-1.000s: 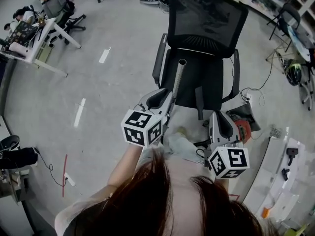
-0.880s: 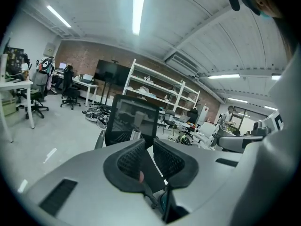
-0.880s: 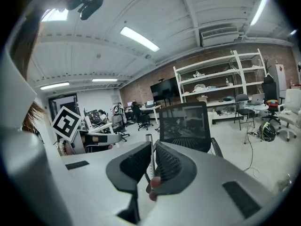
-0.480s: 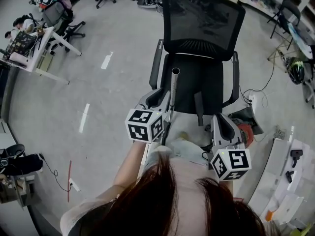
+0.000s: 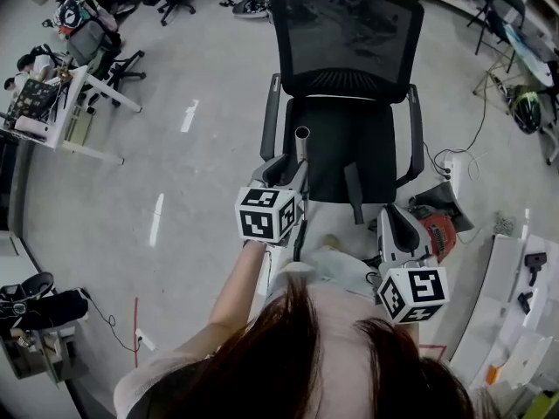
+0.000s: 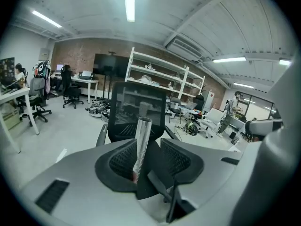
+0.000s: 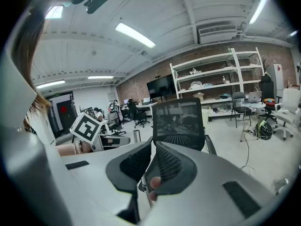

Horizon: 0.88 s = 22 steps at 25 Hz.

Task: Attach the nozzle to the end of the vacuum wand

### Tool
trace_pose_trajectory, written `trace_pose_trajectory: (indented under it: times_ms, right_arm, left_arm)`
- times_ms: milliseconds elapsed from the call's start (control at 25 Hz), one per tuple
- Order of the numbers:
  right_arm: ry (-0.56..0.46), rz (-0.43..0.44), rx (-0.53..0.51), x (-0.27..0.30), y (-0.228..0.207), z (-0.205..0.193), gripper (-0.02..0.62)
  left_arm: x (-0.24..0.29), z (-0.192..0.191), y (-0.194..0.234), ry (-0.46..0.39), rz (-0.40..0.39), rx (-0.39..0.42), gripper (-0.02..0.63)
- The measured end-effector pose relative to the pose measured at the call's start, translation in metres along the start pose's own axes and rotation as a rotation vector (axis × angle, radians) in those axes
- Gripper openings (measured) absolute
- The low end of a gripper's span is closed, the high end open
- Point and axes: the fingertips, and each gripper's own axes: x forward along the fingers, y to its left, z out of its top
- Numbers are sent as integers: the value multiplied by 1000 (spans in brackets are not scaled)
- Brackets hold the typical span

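The silver vacuum wand (image 5: 301,151) stands nearly upright in front of the black office chair (image 5: 349,33). My left gripper (image 5: 291,173) is around its shaft. In the left gripper view the wand (image 6: 142,138) rises between the pads of the left gripper (image 6: 149,149). The jaws have just been opening; they stand apart, and the tube leans by the left pad (image 6: 123,160). My right gripper (image 5: 395,212) hovers low at the chair's right front, and its jaws (image 7: 153,149) are shut. A dark, flat strip (image 5: 353,192) hangs over the seat's front edge.
A red and black device (image 5: 437,230) with cables lies on the floor right of the chair. White shelving (image 5: 515,312) runs along the right edge. A desk (image 5: 65,103) and more chairs stand far left. The right gripper view shows the left gripper's marker cube (image 7: 87,127).
The left gripper's jaws have parted around the wand, and less of the tube now shows beyond them. The chair has drifted towards the top of the head view. The right gripper stays shut.
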Motion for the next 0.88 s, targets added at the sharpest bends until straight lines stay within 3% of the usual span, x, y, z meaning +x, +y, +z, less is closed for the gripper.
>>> trace_pose_trajectory:
  times_ms: [880]
  right_arm:
    - [39, -98, 55, -14, -39, -24, 26]
  left_arm:
    - [69, -23, 10, 102, 44, 51, 178]
